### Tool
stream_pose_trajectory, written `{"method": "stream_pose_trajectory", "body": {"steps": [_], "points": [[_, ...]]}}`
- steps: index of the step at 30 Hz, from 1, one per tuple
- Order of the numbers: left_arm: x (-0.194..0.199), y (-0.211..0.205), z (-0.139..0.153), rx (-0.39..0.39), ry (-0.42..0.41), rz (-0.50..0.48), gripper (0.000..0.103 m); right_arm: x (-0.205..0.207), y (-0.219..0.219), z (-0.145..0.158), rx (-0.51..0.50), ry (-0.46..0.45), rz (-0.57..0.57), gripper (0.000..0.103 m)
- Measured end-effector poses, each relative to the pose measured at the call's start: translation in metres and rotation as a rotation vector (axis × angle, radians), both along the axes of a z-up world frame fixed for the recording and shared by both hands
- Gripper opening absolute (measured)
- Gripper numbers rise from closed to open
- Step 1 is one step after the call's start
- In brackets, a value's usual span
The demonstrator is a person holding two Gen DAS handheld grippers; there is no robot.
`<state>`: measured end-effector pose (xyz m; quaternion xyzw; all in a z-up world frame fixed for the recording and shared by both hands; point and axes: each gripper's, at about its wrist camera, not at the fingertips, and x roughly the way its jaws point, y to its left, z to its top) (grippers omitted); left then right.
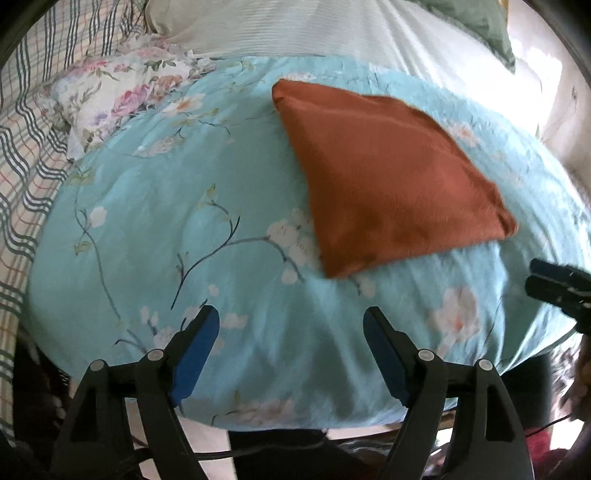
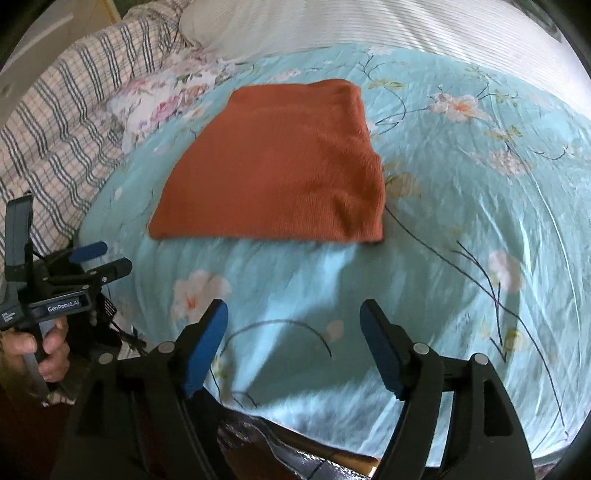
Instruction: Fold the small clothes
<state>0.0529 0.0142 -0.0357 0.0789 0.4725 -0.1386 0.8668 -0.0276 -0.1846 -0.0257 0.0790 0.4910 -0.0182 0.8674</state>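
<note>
From my remote seat I see, at far left, a plaid sheet with dark and pale stripes, then a white pillow printed with pink roses, both soft and rumpled. My left gripper hovers over the smooth, slightly creased turquoise quilt with white blossoms and thin dark branches, blue-padded jaws spread wide and holding nothing. The folded rust-orange knit garment, fuzzy and finely ribbed, lies flat as a rough four-sided shape on the middle of that quilt, apart from both grippers. My right gripper likewise stands wide open and empty. Beyond lies white ribbed bedding.
</note>
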Motion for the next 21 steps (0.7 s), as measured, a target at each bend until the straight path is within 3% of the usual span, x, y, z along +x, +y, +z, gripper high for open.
{"method": "stream_pose_trajectory", "body": {"steps": [9, 16, 18, 21], "points": [[-0.019, -0.009, -0.004, 0.087, -0.016, -0.038, 0.081, -0.008, 0.005, 0.013, -0.020, 0.015, 0.027, 0.081], [-0.023, -0.013, 0.046, 0.095, -0.115, -0.031, 0.083, -0.003, 0.010, 0.051, -0.048, -0.033, 0.063, 0.096], [-0.021, -0.014, 0.058, 0.088, -0.120, -0.030, 0.085, -0.001, 0.013, 0.058, -0.071, -0.043, 0.073, 0.102], [-0.014, -0.014, 0.070, 0.080, -0.116, -0.012, 0.089, 0.003, 0.013, 0.059, -0.080, -0.049, 0.086, 0.102]]}}
